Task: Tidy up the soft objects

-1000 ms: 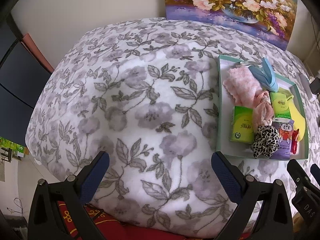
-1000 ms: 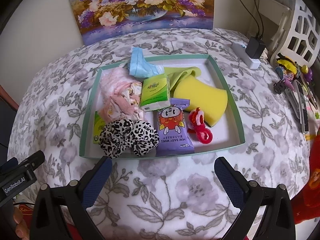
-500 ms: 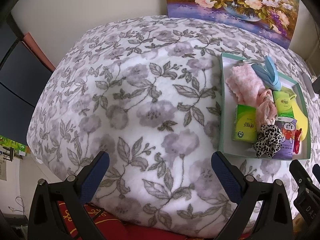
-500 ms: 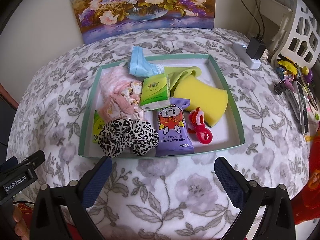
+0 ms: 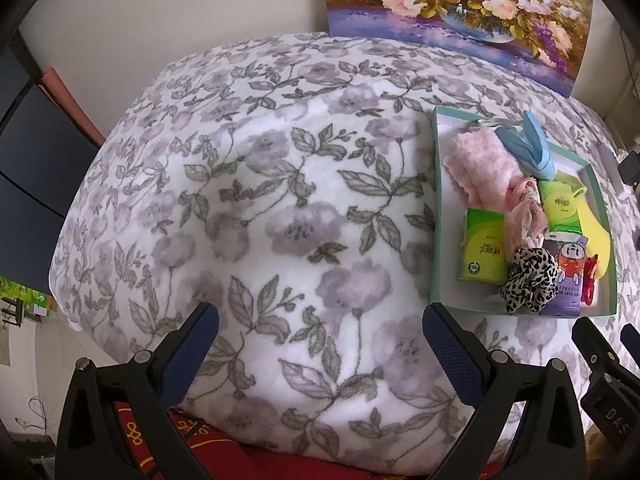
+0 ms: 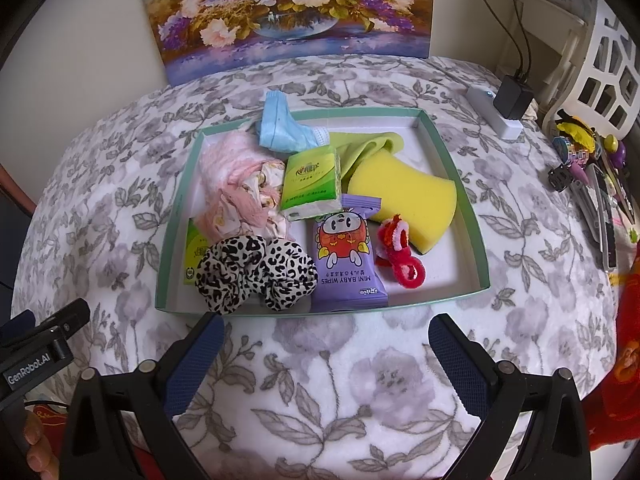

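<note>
Right wrist view shows the right gripper (image 6: 322, 346) with jaws apart, empty, just before the tray (image 6: 454, 152). Soft objects lie inside; reaching for the leopard scrunchie (image 6: 256, 272) seems next.

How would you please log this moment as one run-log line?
left gripper: open, empty, over blanket | right gripper: open, empty, near tray | leopard scrunchie: in tray | nothing grasped

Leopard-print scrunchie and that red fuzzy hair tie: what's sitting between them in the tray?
In the right wrist view, a purple pack of mini baby wipes lies between the leopard-print scrunchie and the red fuzzy hair tie.
</note>
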Motion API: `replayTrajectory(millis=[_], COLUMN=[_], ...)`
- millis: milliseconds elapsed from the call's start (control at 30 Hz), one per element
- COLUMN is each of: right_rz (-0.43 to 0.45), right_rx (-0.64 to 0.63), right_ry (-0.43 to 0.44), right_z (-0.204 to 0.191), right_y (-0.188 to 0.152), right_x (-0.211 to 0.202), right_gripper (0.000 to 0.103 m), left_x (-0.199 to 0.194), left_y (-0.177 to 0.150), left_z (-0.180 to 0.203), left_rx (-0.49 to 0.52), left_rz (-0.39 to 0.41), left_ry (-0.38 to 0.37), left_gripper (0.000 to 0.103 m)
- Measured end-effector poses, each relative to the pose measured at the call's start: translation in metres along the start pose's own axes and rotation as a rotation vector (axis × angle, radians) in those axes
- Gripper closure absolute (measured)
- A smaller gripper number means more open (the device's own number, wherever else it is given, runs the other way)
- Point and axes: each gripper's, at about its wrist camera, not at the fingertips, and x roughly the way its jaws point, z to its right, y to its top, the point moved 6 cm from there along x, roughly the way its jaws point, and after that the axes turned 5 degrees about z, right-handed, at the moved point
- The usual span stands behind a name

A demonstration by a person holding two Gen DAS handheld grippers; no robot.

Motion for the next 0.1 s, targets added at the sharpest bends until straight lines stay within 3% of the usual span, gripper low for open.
replayTrajectory(millis=[100], right_rz=[0.000], right_rx=[0.000], right_ry=[0.000], right_z=[-0.0001], right_y=[0.0000], right_x=[0.0000], right_gripper=[0.000], left_x=[-0.0001], left_y=[0.0002], left_z=[0.0014], left_rx=[0.010], left_rz=[0.002], left_ry=[-0.007], left_gripper=[0.001])
